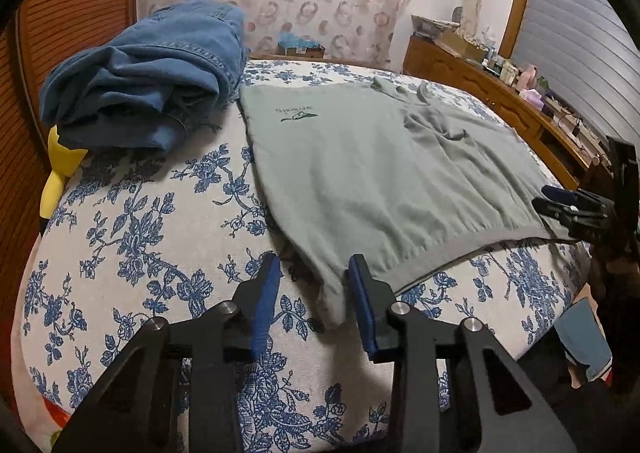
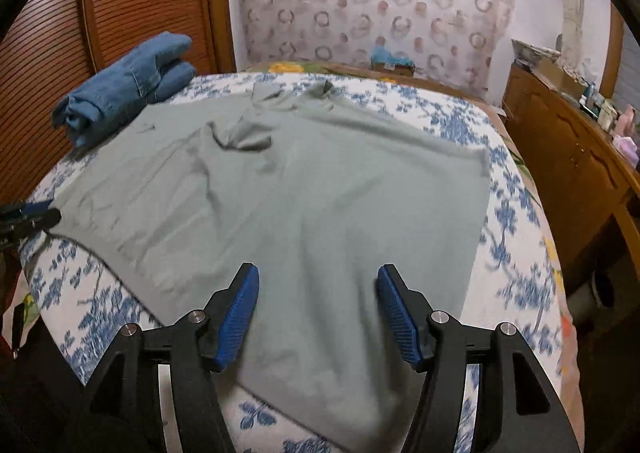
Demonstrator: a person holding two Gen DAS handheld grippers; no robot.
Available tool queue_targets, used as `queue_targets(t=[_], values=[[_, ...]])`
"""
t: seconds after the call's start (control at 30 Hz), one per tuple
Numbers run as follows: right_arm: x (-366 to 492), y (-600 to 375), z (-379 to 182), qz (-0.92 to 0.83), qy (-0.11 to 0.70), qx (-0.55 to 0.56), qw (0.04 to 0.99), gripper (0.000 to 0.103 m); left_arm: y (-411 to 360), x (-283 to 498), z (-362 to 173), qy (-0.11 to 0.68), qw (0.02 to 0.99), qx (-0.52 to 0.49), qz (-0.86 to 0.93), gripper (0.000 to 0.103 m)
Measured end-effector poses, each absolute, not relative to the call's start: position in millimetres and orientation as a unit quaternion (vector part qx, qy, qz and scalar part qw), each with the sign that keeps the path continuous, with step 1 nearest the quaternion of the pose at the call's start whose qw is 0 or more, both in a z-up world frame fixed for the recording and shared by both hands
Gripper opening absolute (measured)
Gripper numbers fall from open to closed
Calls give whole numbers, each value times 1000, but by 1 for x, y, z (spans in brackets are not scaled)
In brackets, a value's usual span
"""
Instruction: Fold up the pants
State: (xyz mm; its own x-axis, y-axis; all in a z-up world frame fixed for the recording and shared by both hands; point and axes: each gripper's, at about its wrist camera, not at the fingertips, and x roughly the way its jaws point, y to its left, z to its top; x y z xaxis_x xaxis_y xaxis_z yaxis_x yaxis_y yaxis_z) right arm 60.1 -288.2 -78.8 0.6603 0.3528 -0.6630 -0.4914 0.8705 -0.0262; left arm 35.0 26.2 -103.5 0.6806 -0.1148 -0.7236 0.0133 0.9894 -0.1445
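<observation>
Folded blue jeans (image 1: 152,81) (image 2: 132,85) lie in a bundle at the bed's far left corner. A grey-green shirt (image 1: 380,173) (image 2: 300,193) is spread flat on the flowered bedcover (image 1: 140,233), collar away from me. My left gripper (image 1: 316,273) is open, low over the shirt's near left hem corner. That corner lies between its blue pads (image 1: 362,285), and only the right pad is close to the cloth. My right gripper (image 2: 318,281) is open above the shirt's near hem with nothing pinched. Each gripper also shows in the other's view: right gripper (image 1: 546,199), left gripper (image 2: 44,213).
A yellow item (image 1: 60,169) sits wedged at the bed's left side below the jeans. A slatted wooden door (image 2: 48,53) stands close on the left. A wooden dresser (image 2: 568,157) with several small items runs along the right. The near bed edge (image 2: 120,333) drops off just below the hem.
</observation>
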Motion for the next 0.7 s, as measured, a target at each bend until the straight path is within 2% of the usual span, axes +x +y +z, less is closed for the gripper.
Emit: queue_targets(t=[0.07, 0.13, 0.17, 0.27, 0.7], values=[[46, -289, -75, 226, 332, -102, 910, 64, 26, 37, -103, 400, 914, -63, -29, 29], [43, -294, -75, 209, 334, -93, 915, 64, 25, 42, -103, 404, 912, -64, -32, 10], [39, -297, -76, 207, 334, -87, 916, 64, 24, 43, -103, 406, 911, -66, -34, 7], [27, -306, -75, 220, 329, -74, 915, 64, 14, 46, -98, 407, 911, -48, -34, 4], [13, -348, -68, 215, 314, -55, 923, 64, -39, 75, -48, 369, 928, 5, -52, 3]])
